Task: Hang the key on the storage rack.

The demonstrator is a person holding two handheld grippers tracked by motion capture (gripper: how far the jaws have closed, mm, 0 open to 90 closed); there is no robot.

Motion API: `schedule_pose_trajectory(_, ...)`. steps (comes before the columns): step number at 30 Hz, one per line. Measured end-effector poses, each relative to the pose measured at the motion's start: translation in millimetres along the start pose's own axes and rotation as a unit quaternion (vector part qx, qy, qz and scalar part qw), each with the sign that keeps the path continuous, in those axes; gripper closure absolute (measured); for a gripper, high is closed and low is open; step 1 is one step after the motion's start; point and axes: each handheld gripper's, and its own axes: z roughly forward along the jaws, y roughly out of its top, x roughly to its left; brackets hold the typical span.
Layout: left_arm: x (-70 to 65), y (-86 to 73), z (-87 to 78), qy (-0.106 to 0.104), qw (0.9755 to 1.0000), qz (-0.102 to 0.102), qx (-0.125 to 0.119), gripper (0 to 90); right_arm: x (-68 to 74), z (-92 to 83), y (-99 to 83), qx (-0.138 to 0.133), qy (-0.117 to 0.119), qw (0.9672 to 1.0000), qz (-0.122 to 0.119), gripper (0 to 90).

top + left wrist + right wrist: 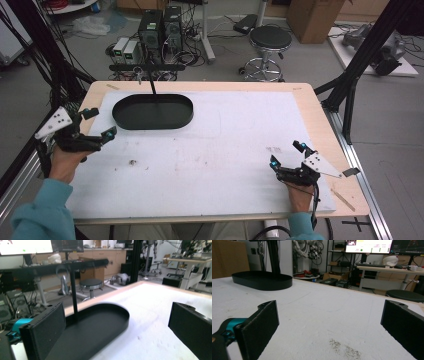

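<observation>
A black oval tray [152,112] with a thin upright post and crossbar stands at the back left of the white table mat [210,145]. It has nothing in it that I can see. My left gripper [99,123] is held open at the table's left edge, just left of the tray [100,322], with nothing between its jaws. My right gripper [286,153] rests open near the front right of the mat, also holding nothing. From the right gripper view the tray [262,280] lies far off at the upper left.
A small dark smudge [133,162] marks the mat at front left, and another smudge [344,348] lies just ahead of my right gripper. Beyond the table's far edge stand a round stool [270,40] and computer boxes [160,30]. Black frame posts [360,55] rise at the right.
</observation>
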Motion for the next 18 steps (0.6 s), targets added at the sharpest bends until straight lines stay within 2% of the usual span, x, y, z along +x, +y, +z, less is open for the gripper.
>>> schedule_pose_trajectory(2, -4.7, -8.5, -2.4, -0.001, 1.0, -0.007, 0.0, 1.7, 0.6, -0.1, 0.0, 0.001, 0.001, 1.0, 0.003, 0.8)
schedule_pose_trajectory(4, -13.6, -21.3, -7.1, 0.005, 0.9999, -0.007, -0.013, 1.7, 0.1, -0.1, -0.1, -0.003, -0.001, 1.0, 0.0, 0.8)
schedule_pose_trajectory(6, -19.3, -28.9, -9.1, 0.005, 0.9999, -0.007, -0.014, 1.7, 0.3, -0.6, -0.3, -0.005, -0.001, 1.0, 0.003, 0.8)
schedule_pose_trajectory(12, -37.0, -56.0, -17.4, 0.01, 0.9986, -0.008, -0.051, 1.7, 0.2, -1.2, -0.5, -0.006, 0.0, 1.0, 0.006, 0.8)
schedule_pose_trajectory(16, -43.3, -70.3, -21.8, 0.014, 0.9981, -0.014, -0.058, 1.7, -0.2, -1.1, -0.5, -0.007, 0.0, 1.0, 0.004, 0.8)
schedule_pose_trajectory(18, -45.1, -76.1, -24.0, 0.023, 0.9984, -0.012, -0.051, 1.7, 0.1, -1.3, -0.5, -0.006, 0.0, 1.0, 0.005, 0.8)
